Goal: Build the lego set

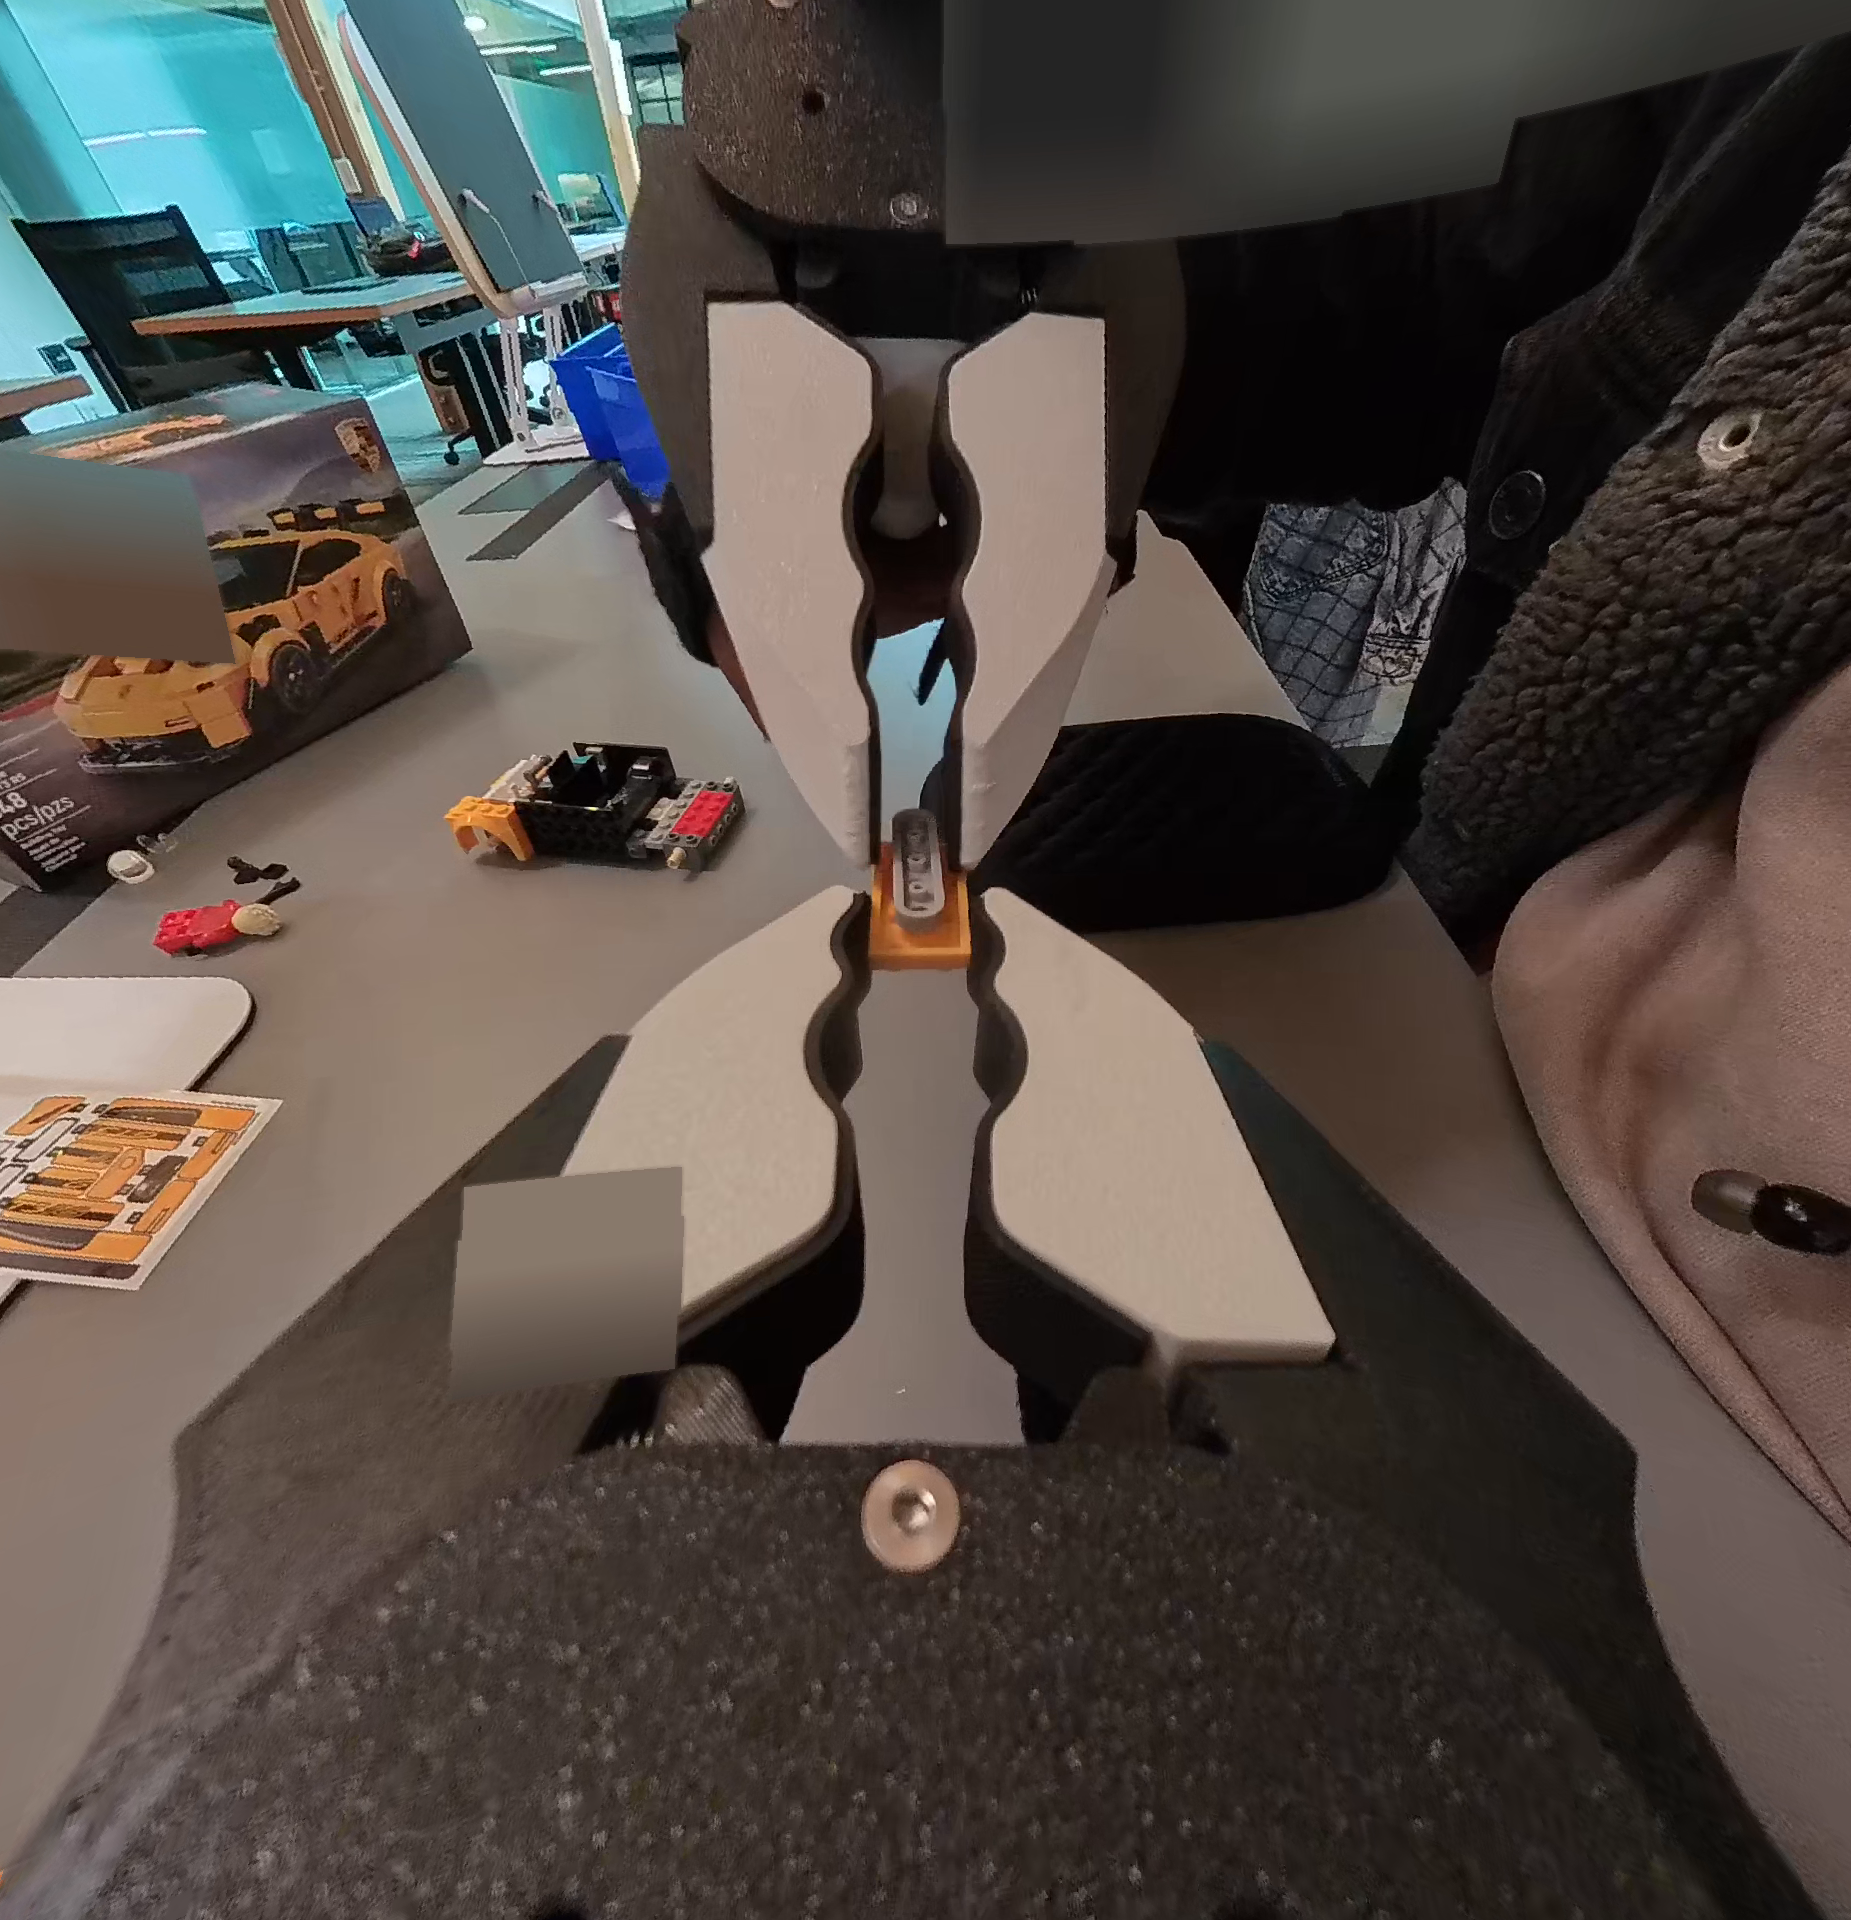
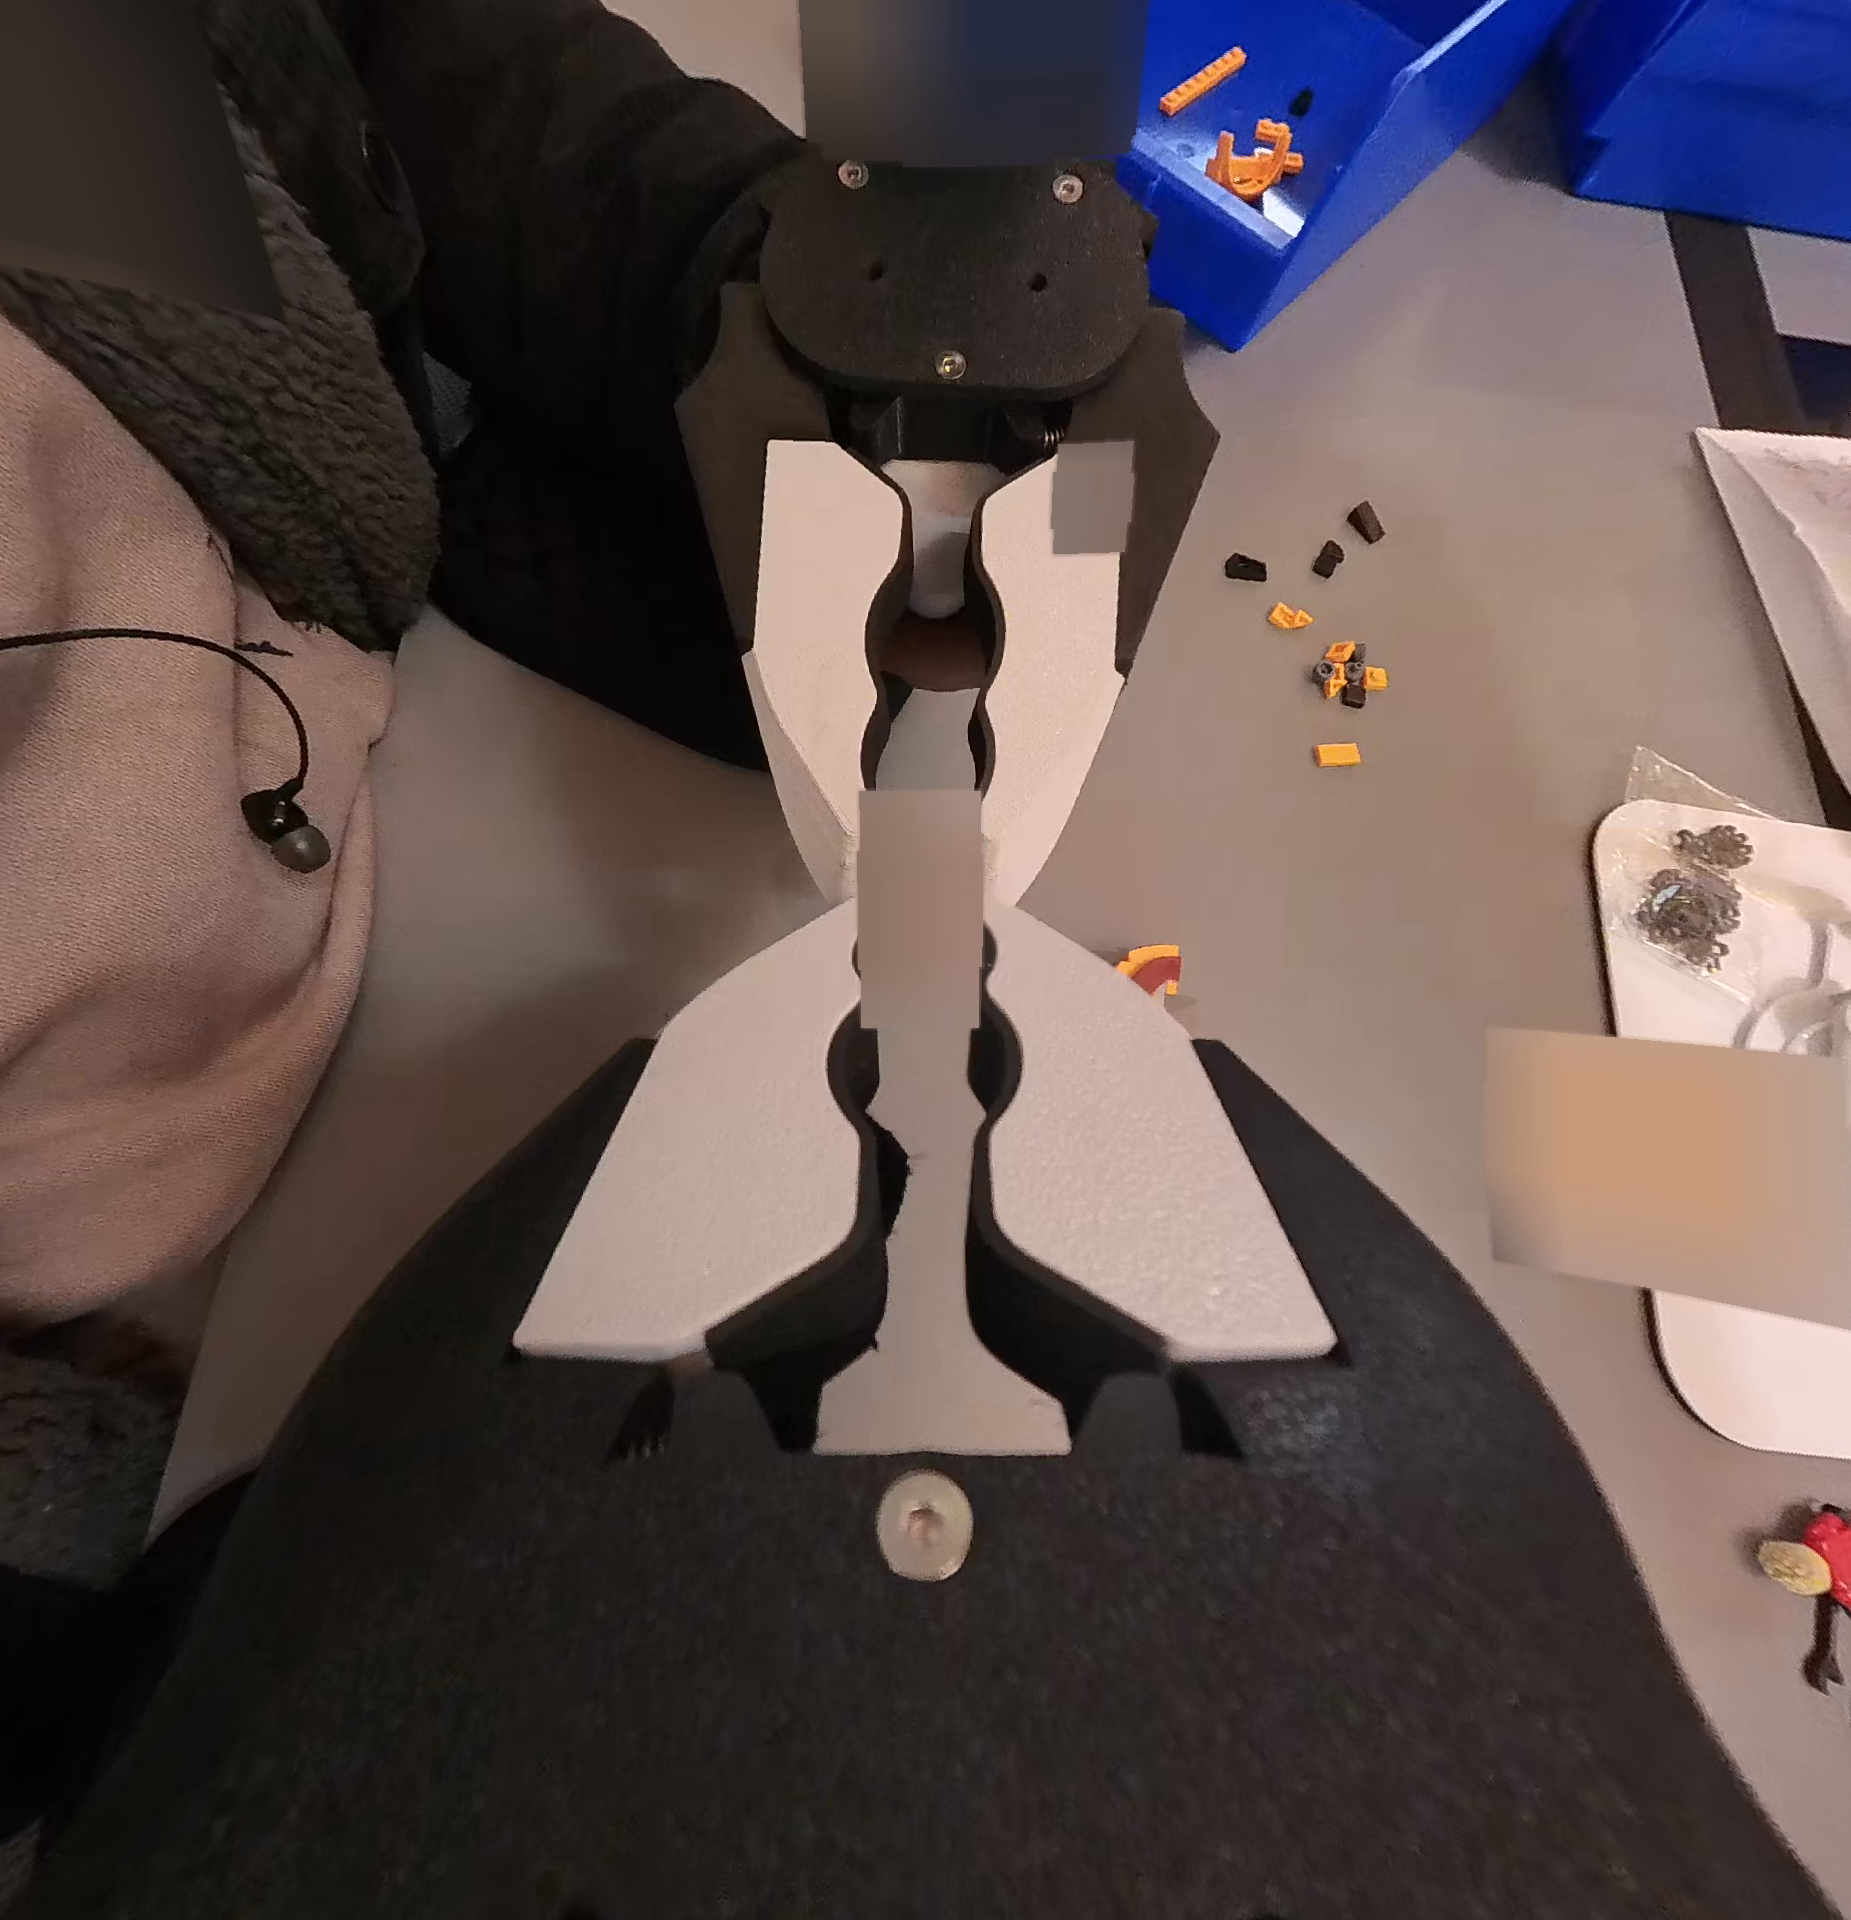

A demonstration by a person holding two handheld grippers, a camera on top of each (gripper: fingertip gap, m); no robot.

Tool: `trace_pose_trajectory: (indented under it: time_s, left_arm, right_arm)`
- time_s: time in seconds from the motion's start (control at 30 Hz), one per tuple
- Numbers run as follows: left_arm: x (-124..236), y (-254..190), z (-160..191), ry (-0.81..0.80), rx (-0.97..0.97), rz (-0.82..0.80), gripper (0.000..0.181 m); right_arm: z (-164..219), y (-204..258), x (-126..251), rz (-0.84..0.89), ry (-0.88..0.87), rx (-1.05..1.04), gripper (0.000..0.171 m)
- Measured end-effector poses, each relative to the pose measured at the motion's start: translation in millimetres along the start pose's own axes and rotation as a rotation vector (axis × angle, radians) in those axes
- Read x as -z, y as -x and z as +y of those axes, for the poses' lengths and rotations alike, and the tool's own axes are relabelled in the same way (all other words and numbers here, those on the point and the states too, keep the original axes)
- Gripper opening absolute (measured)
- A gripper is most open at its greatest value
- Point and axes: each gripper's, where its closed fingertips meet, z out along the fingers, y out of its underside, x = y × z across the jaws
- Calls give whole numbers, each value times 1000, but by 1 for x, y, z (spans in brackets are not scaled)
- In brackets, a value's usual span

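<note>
At frame centre the left hand-held gripper (image 1: pixel 916 935) pinches an orange plate (image 1: pixel 919 932), steadying it while the right hand-held gripper (image 1: pixel 913 831), nearly closed, presses a grey piece (image 1: pixel 916 868) on. The part-built car (image 1: pixel 599 805) waits left, on the worktop (image 1: pixel 547 997).

Both pictures are bright and mostly sharp. Soft light comes from above, so shadows on the grey table (image 1: pixel 609 665) are faint. The far room looks teal and a bit fuzzy. Straight lines bend near the edges. Flat blurred patches cover some spots.
</note>
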Motion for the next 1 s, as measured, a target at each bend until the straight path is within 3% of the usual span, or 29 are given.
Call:
trace_pose_trajectory:
  time_s: [0.13,0.43,0.57,0.7,0.87,1.0]
  left_arm:
    - [1,0,-3,-15,-10,-3,17]
    - [4,-1,-8,-47,-31,-3,17]
    - [4,-2,-10,-58,-50,-4,17]
    - [4,-2,-9,-57,-62,-10,17]
    - [4,-1,-8,-50,-72,-16,17]
    - [3,-1,-6,-47,-71,-16,17]
  right_arm:
    - [-7,2,5,6,-35,48,19]
    - [-1,6,9,251,-25,417,31]
    - [1,5,11,279,-54,398,34]
    - [-4,5,14,258,-122,315,21]
    - [-7,1,20,154,-190,82,14]
    - [-3,2,13,105,-185,13,14]
